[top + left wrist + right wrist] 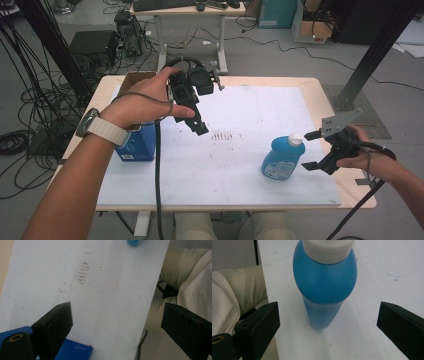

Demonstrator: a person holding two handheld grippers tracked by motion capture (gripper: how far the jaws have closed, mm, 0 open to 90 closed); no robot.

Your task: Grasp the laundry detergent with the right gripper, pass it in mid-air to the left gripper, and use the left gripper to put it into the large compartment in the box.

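A blue bottle with a white cap stands upright on the white board, right of centre. My right gripper hangs just to its right, open, jaws pointing at it without touching. In the right gripper view the bottle stands ahead of the open gripper, with a gap on each side. My left gripper hovers above the board's left-centre, tilted down, open and holding nothing. In its own view the left gripper looks at bare board, with a blue box low at the left.
The blue box stands at the board's left edge, under my left wrist. A brown cardboard box sits at the table's far left corner. Dark smudges mark the board's middle. Cables trail from both grippers. The person's legs are at the near edge.
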